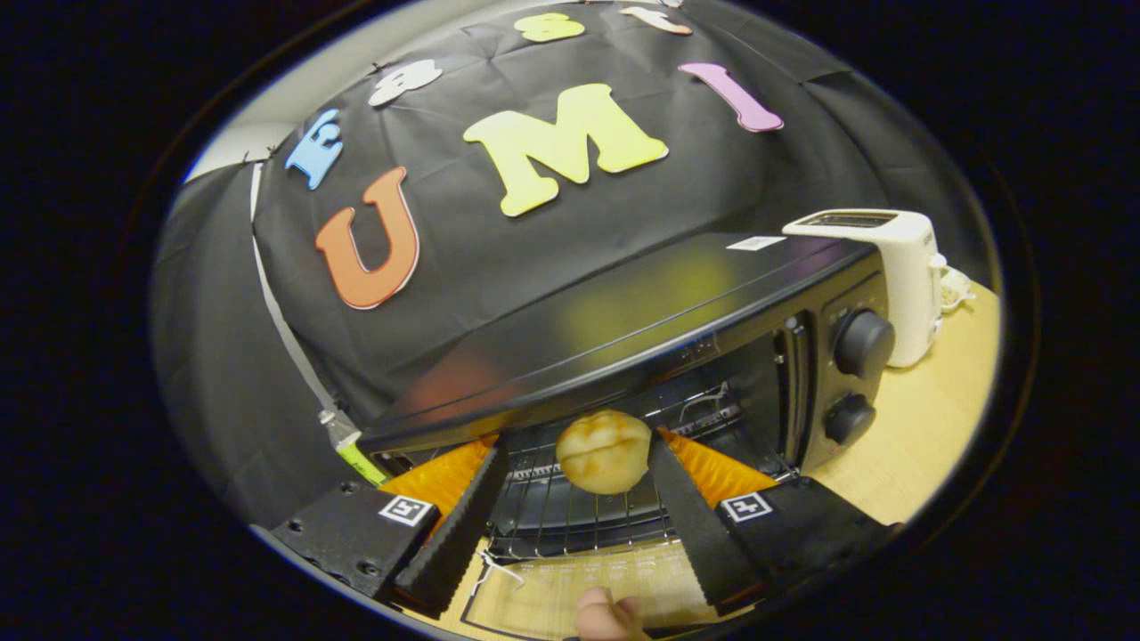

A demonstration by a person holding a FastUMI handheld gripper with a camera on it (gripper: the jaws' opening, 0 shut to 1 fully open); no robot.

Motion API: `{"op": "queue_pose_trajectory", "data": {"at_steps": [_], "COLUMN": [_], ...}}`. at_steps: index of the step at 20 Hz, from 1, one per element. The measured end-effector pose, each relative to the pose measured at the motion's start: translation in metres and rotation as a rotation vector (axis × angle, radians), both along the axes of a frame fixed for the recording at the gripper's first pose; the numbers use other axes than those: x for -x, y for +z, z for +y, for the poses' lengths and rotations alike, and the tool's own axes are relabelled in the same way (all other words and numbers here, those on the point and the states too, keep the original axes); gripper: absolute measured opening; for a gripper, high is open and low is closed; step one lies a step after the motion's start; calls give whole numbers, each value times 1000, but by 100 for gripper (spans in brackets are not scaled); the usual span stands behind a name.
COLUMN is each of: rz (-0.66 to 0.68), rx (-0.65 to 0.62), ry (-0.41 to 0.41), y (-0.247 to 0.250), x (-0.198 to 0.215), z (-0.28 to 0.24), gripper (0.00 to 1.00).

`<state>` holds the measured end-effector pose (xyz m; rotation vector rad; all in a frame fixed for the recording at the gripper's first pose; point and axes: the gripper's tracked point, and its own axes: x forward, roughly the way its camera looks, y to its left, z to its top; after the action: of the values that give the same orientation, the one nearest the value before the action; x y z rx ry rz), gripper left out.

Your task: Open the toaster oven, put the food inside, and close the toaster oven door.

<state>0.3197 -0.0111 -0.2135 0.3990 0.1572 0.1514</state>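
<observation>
the gripper (579, 499) stands open, its fingers (459, 525) flanking but apparently not pressing the bread roll (604, 451) on the wire rack (570, 512) inside the open toaster oven (641, 312). the roll looks light, soft and crushable, best held gently across its rounded sides.

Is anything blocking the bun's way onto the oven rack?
Nothing visible does. The toaster oven is open, and the bun sits ahead of the open gripper, apart from both fingers, over the wire rack, which looks bare.
</observation>
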Motion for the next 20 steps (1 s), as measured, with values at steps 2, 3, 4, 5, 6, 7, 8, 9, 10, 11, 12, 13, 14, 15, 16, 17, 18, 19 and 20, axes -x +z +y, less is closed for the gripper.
{"op": "queue_pose_trajectory", "data": {"at_steps": [2,3,4,5,6,7,8,9,10,11,12,13,14,15,16,17,18,19,20], "rz": [-2,-8,-4,0,8,16,24,30,37,44,51,59,65,80,91,108,126,157,190], "rx": [21,33,49,65,82,99,121,144,167,180,192,200,205,217,234,264,298,333,370], "ry": [-20,-13,-11,-20,-27,-26,-24,-24,-25,-20,-21,-23,-20,-15,-11,-10,-6,-5,0], "y": [6,10,11,10,10,9,8,5,3,0,-4,-8,-13,-20,-27,-36,-45,-58,-69], "x": [20,30,40,50,60,70,79,87,95,104,111,117,122,127,131,133,134,135,138], "z": [-5,-5,-5,-8,-10,-10,-9,-9,-9,-7,-5,-5,-4,-1,0,0,1,1,0], "gripper": [100,100,100,100,100,100,100,100,100,100,100,100,100,100,100,100,100,100,100]}}
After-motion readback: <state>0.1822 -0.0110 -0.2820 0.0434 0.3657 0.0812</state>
